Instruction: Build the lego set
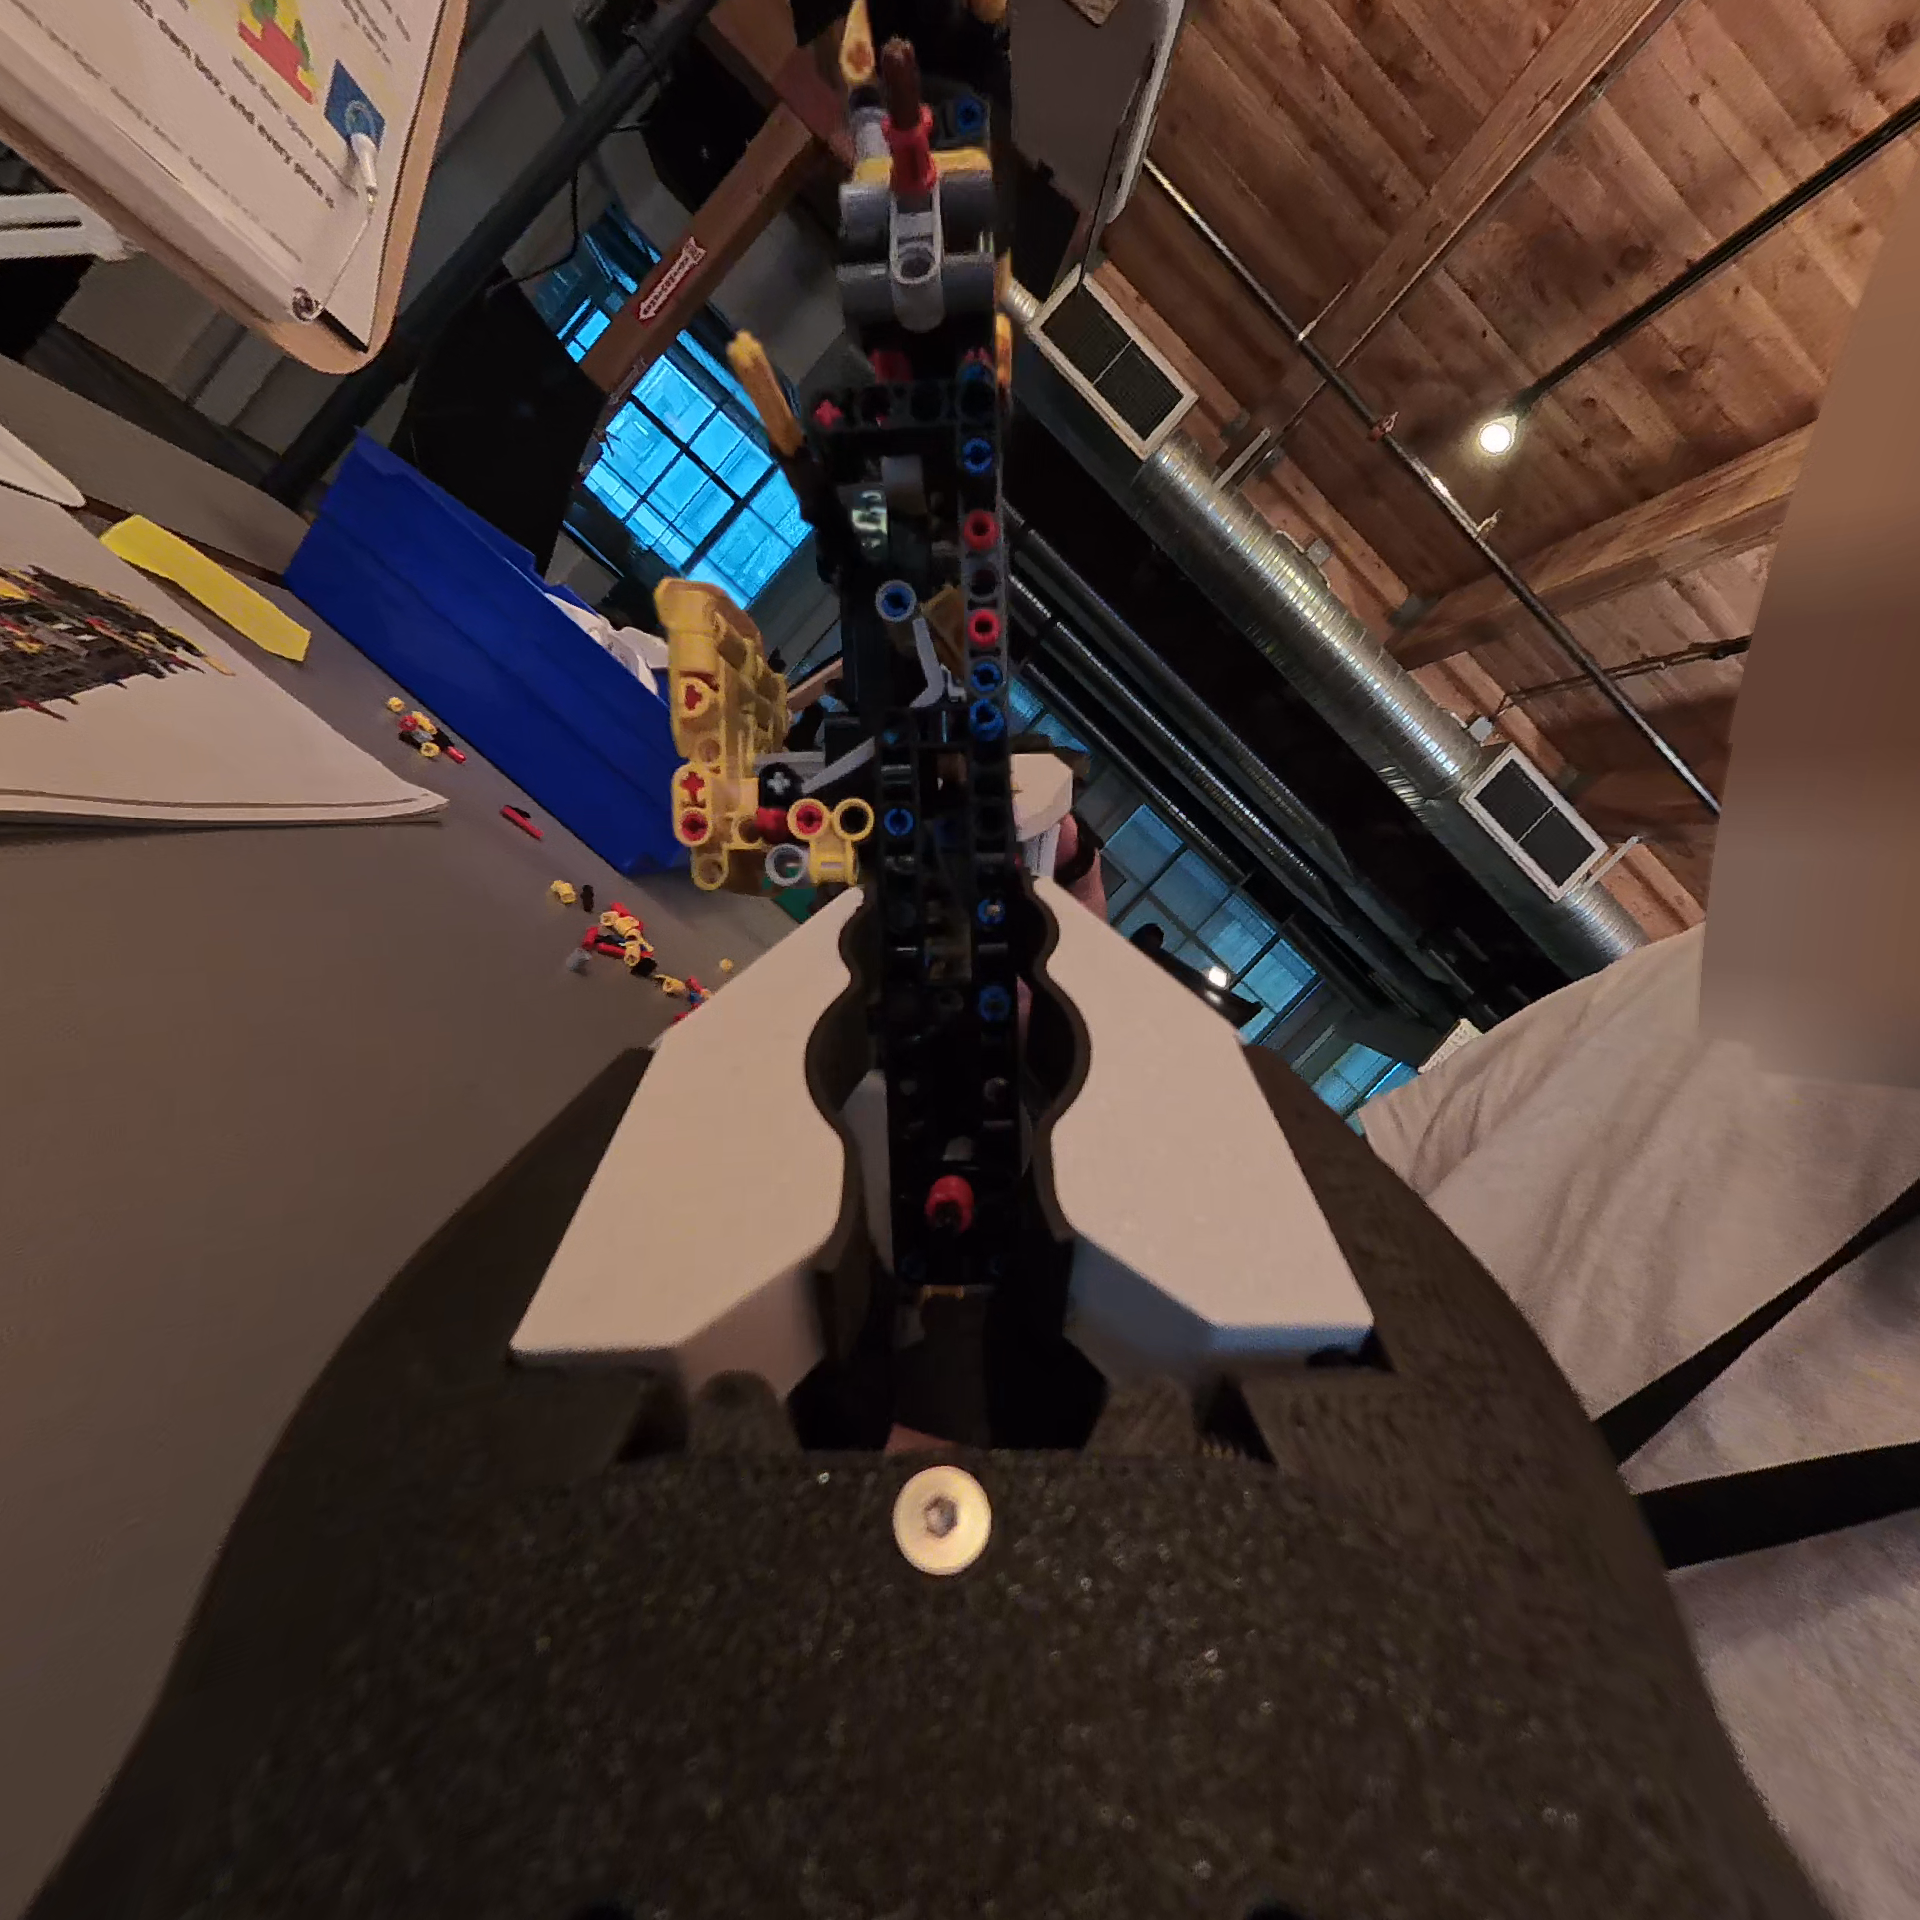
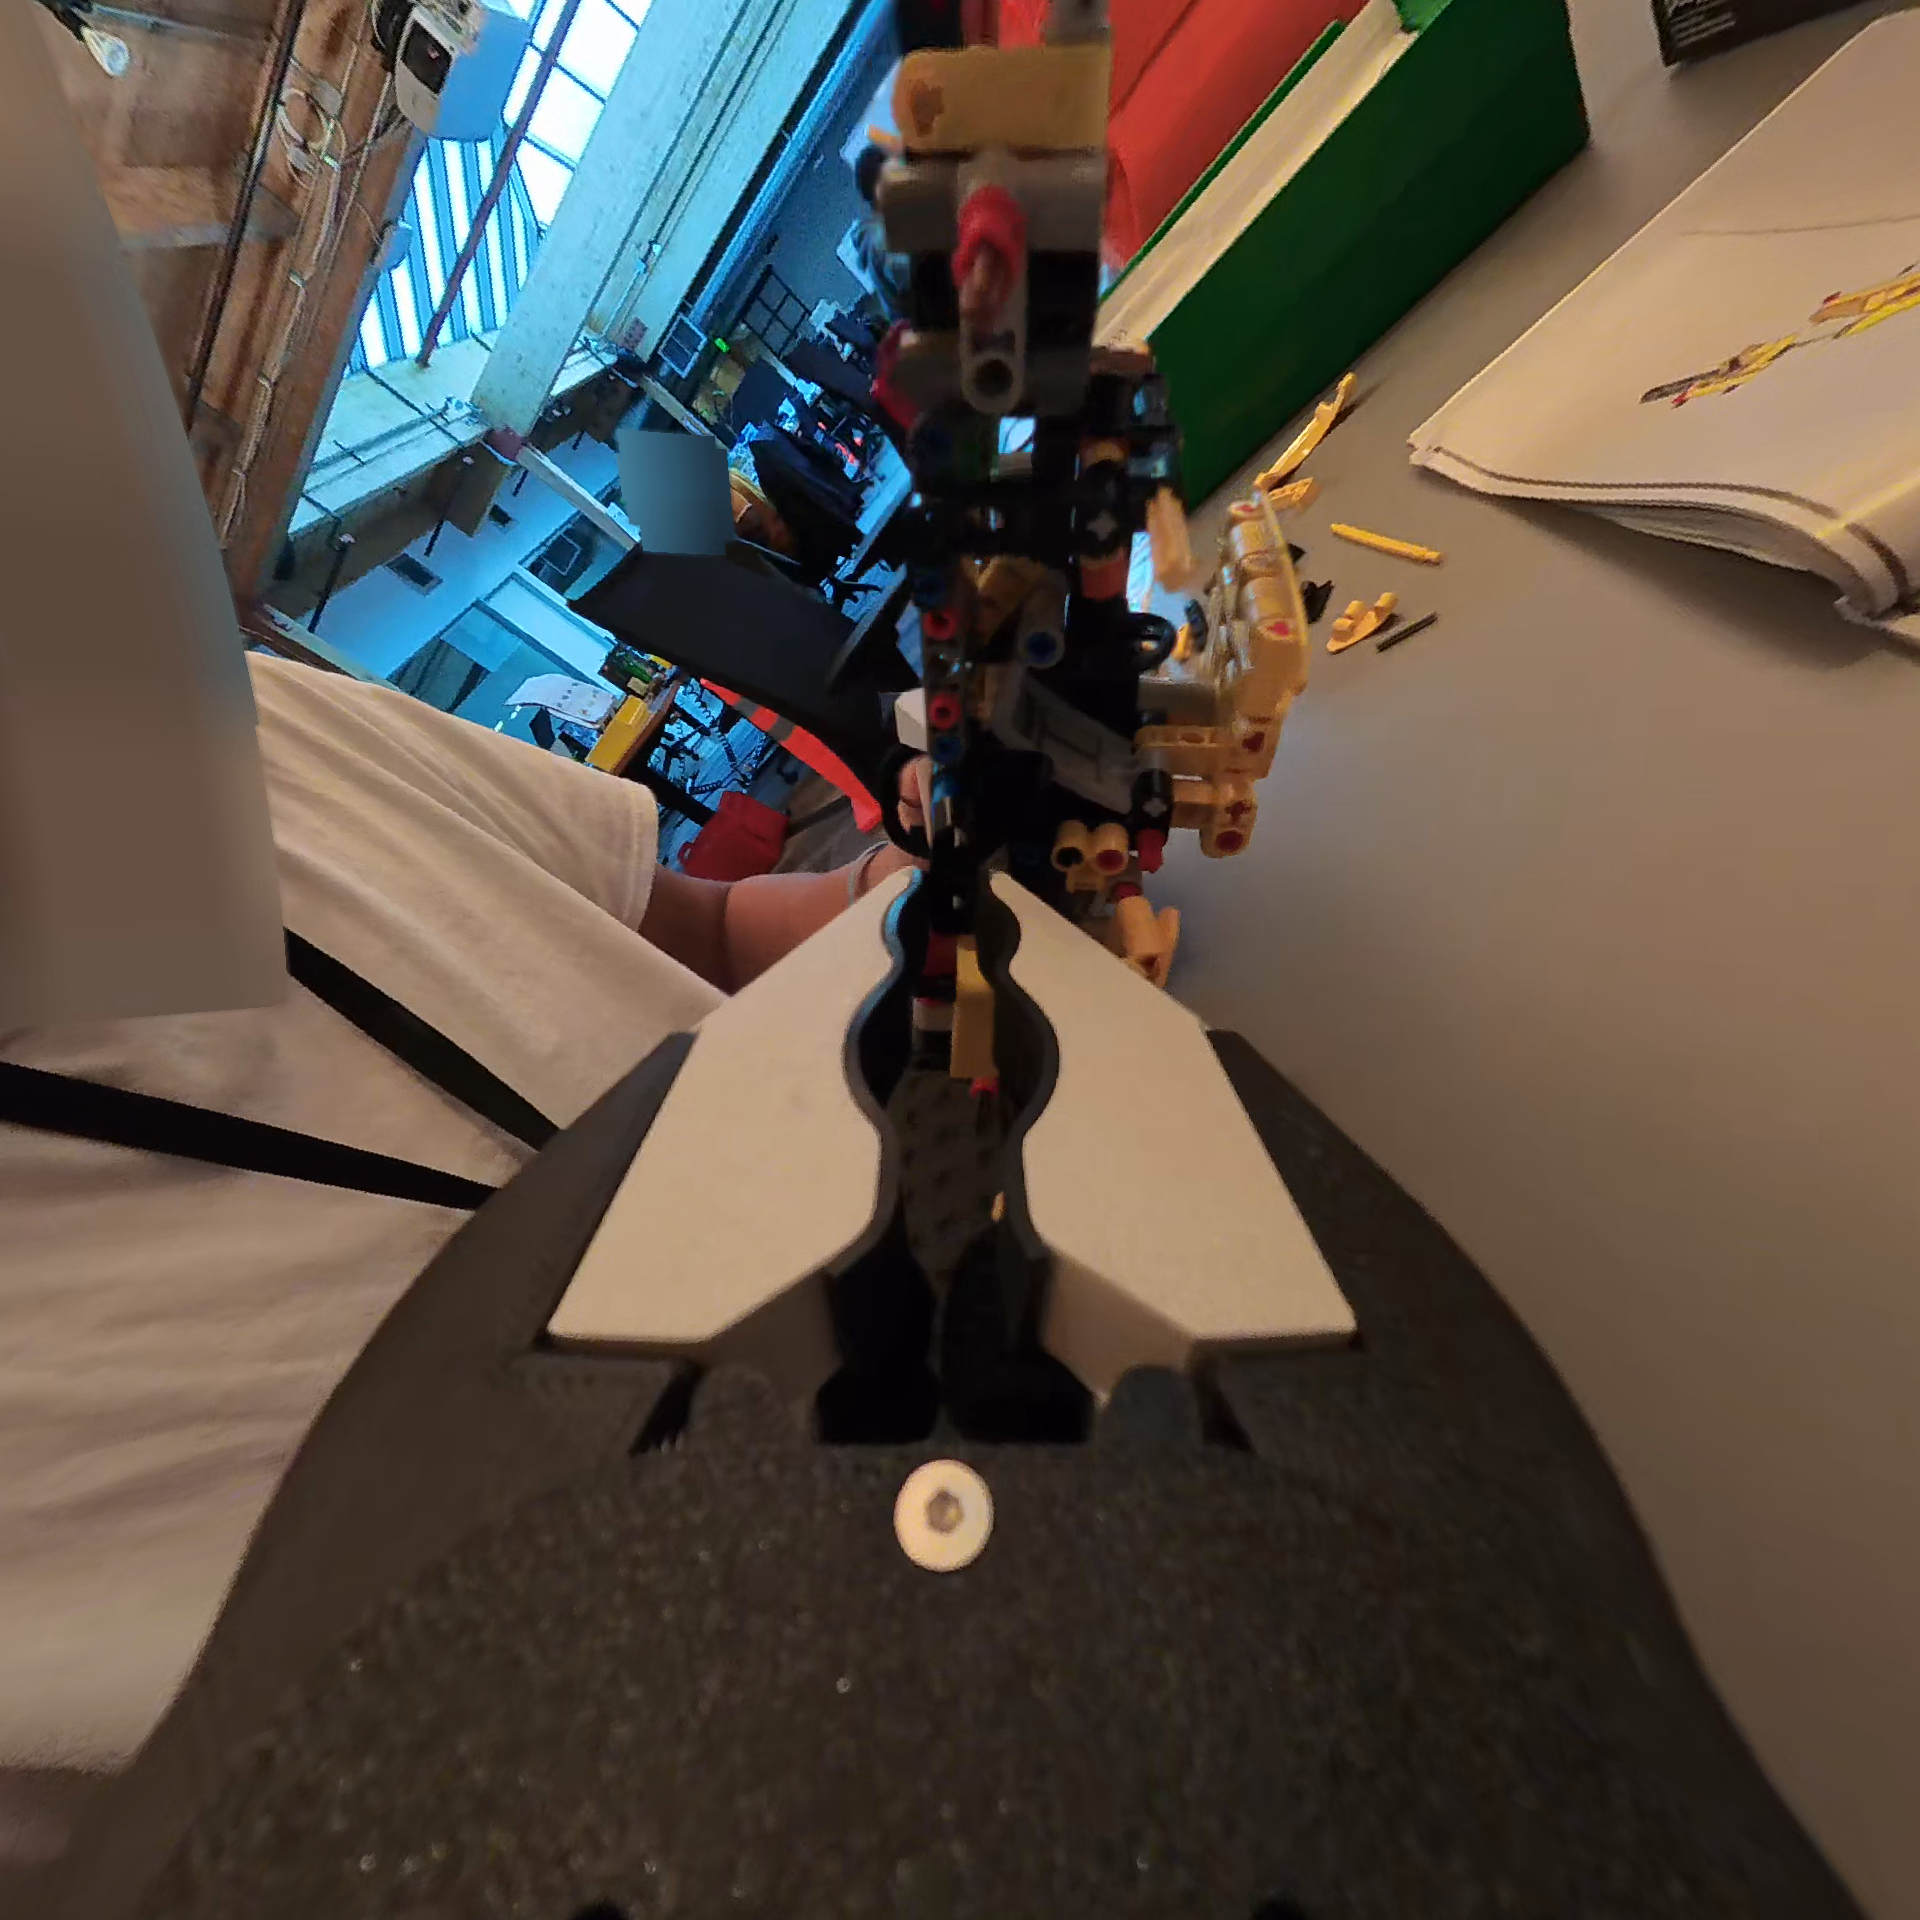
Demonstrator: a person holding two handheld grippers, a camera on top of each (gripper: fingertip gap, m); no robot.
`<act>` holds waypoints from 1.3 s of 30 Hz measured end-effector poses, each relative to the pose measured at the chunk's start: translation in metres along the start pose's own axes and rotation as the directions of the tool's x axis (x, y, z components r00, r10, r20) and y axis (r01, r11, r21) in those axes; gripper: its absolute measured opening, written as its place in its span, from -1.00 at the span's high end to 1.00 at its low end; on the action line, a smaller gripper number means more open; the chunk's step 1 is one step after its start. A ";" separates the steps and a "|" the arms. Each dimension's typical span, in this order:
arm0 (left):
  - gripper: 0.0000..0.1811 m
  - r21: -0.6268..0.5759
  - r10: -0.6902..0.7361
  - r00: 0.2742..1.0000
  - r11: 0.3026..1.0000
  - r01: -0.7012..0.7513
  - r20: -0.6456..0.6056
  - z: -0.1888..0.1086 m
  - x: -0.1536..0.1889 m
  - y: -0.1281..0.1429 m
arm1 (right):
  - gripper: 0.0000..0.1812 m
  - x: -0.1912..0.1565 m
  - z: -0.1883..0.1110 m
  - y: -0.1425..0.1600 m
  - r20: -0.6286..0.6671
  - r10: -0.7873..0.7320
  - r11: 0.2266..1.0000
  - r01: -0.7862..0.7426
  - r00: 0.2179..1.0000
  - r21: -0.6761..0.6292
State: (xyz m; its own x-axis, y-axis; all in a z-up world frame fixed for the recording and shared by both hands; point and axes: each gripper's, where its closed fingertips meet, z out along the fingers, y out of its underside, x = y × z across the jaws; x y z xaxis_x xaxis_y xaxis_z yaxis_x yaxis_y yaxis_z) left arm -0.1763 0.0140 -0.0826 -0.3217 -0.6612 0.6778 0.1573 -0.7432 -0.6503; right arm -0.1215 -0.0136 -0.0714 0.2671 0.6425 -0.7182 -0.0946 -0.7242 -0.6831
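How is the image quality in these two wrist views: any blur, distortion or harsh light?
Left wrist view: lego model fairly sharp, strong fisheye bending the table edge, a ceiling lamp flaring. Right wrist view: the model softer, its top smeared, windows blown out blue-white.

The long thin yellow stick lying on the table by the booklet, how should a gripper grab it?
Probably across its middle, coming down from above. The yellow stick lies flat and alone on the grey table, so fingers fit on both long sides. Right now both the left gripper and right gripper are busy holding the lego model.
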 end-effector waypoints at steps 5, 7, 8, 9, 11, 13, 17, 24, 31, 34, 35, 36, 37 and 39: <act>0.74 -0.005 -0.011 1.000 1.000 0.011 0.014 0.000 -0.003 0.002 | 0.93 0.001 0.004 0.001 -0.033 -0.020 1.000 0.020 0.999 -0.014; 0.74 0.000 -0.016 1.000 1.000 0.016 0.017 -0.001 -0.003 0.001 | 0.93 0.003 0.004 0.002 -0.045 -0.020 1.000 0.019 0.999 -0.021; 0.74 0.002 -0.021 1.000 1.000 0.021 0.018 -0.001 -0.004 0.001 | 0.93 0.004 0.005 0.003 -0.052 -0.028 0.999 0.026 0.998 -0.028; 0.74 0.004 -0.031 0.999 1.000 0.031 0.018 -0.001 -0.005 0.001 | 0.93 0.004 0.005 0.003 -0.057 -0.029 0.999 0.027 0.998 -0.029; 0.74 0.007 -0.047 0.999 0.999 0.046 0.016 -0.001 -0.005 0.001 | 0.93 0.005 0.005 0.003 -0.059 -0.032 0.999 0.030 0.998 -0.035; 0.74 0.004 -0.039 0.999 0.999 0.039 0.023 -0.001 -0.006 0.002 | 0.93 0.006 0.006 0.003 -0.073 -0.038 0.999 0.035 0.997 -0.038; 0.73 -0.012 -0.010 0.999 1.000 0.010 0.033 -0.001 -0.005 0.003 | 0.93 0.006 0.005 0.002 -0.067 -0.027 0.999 0.025 0.997 -0.033; 0.73 -0.055 0.025 0.999 0.998 -0.022 0.043 0.004 -0.004 0.013 | 0.93 0.004 0.000 0.002 -0.052 0.007 1.000 -0.008 0.999 -0.023; 0.73 -0.065 0.004 0.999 0.998 -0.002 0.035 0.004 -0.004 0.016 | 0.93 0.004 -0.001 0.007 -0.072 -0.018 0.997 0.012 0.997 -0.072; 0.73 -0.068 0.013 1.000 0.998 -0.011 0.025 0.006 -0.001 0.017 | 0.93 0.001 -0.002 0.005 -0.053 0.000 0.997 -0.004 0.999 -0.072; 0.73 -0.076 0.024 0.999 0.997 -0.021 0.037 0.006 -0.003 0.018 | 0.93 0.003 -0.002 0.006 -0.070 -0.004 0.997 -0.002 0.998 -0.076; 0.73 -0.083 0.031 0.998 0.996 -0.027 0.049 0.005 -0.004 0.019 | 0.93 0.006 -0.002 0.009 -0.086 0.004 0.996 -0.012 0.996 -0.087; 0.73 -0.085 0.037 0.998 0.996 -0.032 0.060 0.005 -0.006 0.019 | 0.93 0.009 -0.002 0.010 -0.091 0.011 0.996 -0.019 0.996 -0.086; 0.73 -0.090 0.026 0.997 0.996 -0.020 0.066 0.005 -0.007 0.020 | 0.93 0.010 -0.002 0.009 -0.069 0.033 0.997 -0.038 0.997 -0.063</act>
State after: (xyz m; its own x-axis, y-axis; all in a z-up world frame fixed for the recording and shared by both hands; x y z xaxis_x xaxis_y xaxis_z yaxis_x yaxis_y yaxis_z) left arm -0.1661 0.0032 -0.0987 -0.2553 -0.6856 0.6817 0.0791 -0.7176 -0.6920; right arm -0.1175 -0.0147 -0.0842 0.3292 0.5993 -0.7297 -0.0441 -0.7622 -0.6459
